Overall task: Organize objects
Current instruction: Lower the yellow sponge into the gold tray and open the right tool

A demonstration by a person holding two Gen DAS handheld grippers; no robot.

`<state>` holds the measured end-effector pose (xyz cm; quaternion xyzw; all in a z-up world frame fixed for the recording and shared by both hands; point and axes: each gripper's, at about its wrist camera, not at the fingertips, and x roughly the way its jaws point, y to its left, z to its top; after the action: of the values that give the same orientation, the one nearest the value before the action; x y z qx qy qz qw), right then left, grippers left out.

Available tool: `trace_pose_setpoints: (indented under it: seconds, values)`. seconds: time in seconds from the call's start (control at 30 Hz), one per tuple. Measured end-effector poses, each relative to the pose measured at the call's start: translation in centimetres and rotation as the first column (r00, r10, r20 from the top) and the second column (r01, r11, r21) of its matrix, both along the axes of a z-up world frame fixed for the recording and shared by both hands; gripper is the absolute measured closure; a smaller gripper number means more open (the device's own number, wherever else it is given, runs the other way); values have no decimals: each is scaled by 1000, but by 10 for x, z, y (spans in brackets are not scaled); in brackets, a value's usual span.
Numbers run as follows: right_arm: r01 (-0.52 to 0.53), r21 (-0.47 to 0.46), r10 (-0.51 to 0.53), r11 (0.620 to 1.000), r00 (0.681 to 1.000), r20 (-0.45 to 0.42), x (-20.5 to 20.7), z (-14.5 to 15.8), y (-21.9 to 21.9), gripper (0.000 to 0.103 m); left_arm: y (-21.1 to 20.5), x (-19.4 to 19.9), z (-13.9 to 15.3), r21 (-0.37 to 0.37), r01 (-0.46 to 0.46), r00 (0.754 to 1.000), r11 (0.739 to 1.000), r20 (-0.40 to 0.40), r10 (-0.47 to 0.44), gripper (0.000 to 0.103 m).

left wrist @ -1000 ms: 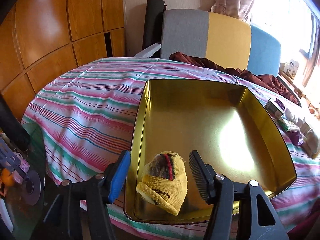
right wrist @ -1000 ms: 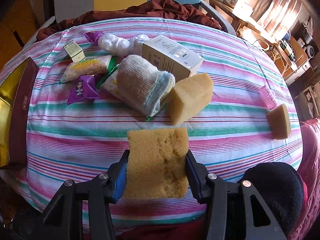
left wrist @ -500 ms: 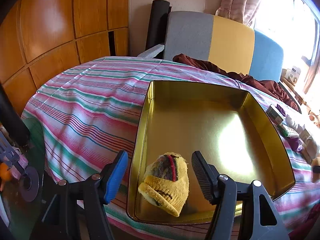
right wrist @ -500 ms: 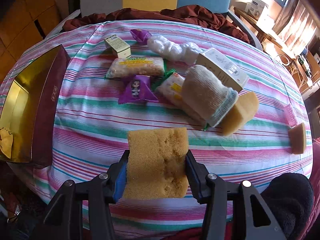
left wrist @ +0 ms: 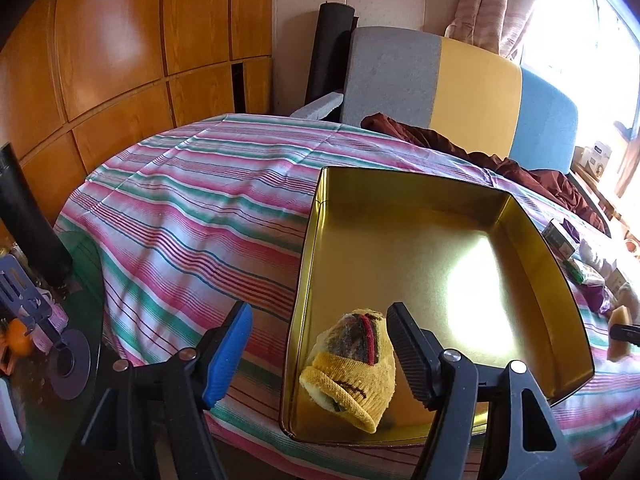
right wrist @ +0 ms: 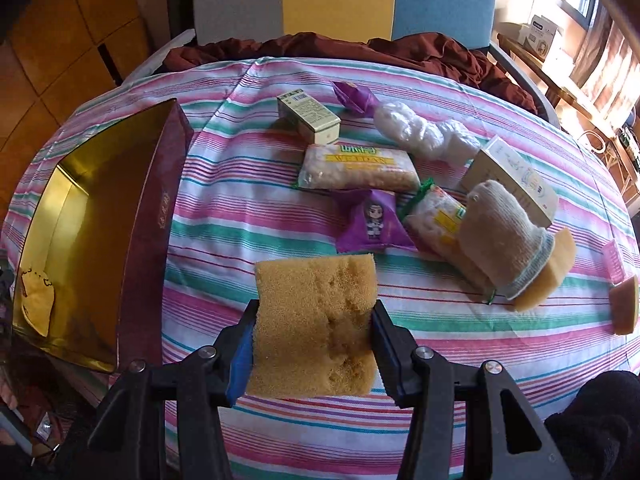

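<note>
A gold metal box (left wrist: 400, 200) with dark red outer walls sits on the striped tablecloth; it also shows at the left of the right wrist view (right wrist: 148, 220). A yellow knitted sock bundle (left wrist: 352, 364) lies in its near corner. My left gripper (left wrist: 320, 348) is open and empty, above the box's near left rim. My right gripper (right wrist: 314, 336) is shut on a tan sponge (right wrist: 316, 320), held above the cloth to the right of the box.
Loose items lie on the cloth: a small tin box (right wrist: 308, 116), snack packets (right wrist: 356, 168), a purple packet (right wrist: 372, 220), a beige sock (right wrist: 500, 236), a white carton (right wrist: 516, 176), more sponges (right wrist: 624, 304). A chair (left wrist: 440, 88) stands behind the table.
My right gripper has swung left with the sponge, bringing the gold box into its view. My left gripper has drifted slightly left and back, still open over the box's near corner.
</note>
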<state>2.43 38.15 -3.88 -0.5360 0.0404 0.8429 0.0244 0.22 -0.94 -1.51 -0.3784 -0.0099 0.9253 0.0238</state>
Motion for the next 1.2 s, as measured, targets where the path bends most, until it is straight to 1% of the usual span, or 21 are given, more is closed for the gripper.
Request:
trace_pose_setpoints:
  seconds: [0.1, 0.23, 0.37, 0.43, 0.5, 0.53, 0.63, 0.77, 0.87, 1.0, 1.03, 1.1, 1.17, 1.2]
  values:
    - [-29, 12, 29, 1000, 999, -15, -7, 2, -11, 51, 0, 0, 2, -7, 1, 1000, 1000, -4, -1, 33]
    - [-26, 4, 27, 1000, 999, -24, -11, 1, -18, 51, 1, -1, 1, -1, -1, 1000, 1000, 0, 1, 32]
    - [-37, -33, 34, 999, 995, -93, -13, 16, -31, 51, 2, -1, 1, -2, 2, 1000, 1000, 1, -2, 32]
    - [-99, -76, 90, 992, 989, -116, -15, 26, -48, 51, -1, -2, 4, 6, -6, 1000, 1000, -3, 6, 31]
    - [-169, -91, 157, 981, 979, -126, -20, 30, -74, 51, -4, -1, 6, 13, -18, 1000, 1000, -12, 18, 27]
    - [-203, -98, 190, 974, 974, -126, -23, 31, -88, 51, -6, -1, 7, 11, -24, 1000, 1000, -17, 24, 25]
    - [-297, -122, 284, 947, 952, -114, -31, 29, -133, 51, -13, -1, 10, 14, -39, 999, 999, -25, 39, 25]
    - [-386, -127, 382, 914, 922, -60, -41, 11, -186, 50, -23, -1, 12, 18, -59, 998, 998, -29, 59, 24]
    - [-424, -156, 428, 892, 904, -11, -45, -7, -214, 49, -30, 0, 10, 27, -71, 997, 997, -27, 72, 23]
    - [-447, -205, 458, 871, 889, 10, -45, -21, -233, 47, -35, 0, 4, 30, -87, 996, 996, -15, 87, 22]
    - [-453, -218, 467, 864, 884, 15, -44, -24, -236, 46, -36, 0, 2, 31, -90, 996, 995, -11, 90, 22]
    - [-464, -247, 483, 850, 875, 18, -42, -29, -238, 38, -38, 0, 0, 34, -95, 995, 995, -5, 95, 22]
    - [-469, -258, 488, 845, 873, 9, -40, -30, -237, 24, -38, -2, -1, 36, -95, 995, 995, -1, 95, 22]
    - [-469, -262, 486, 843, 874, -2, -39, -29, -234, 21, -38, -2, -2, 36, -96, 995, 995, -1, 96, 22]
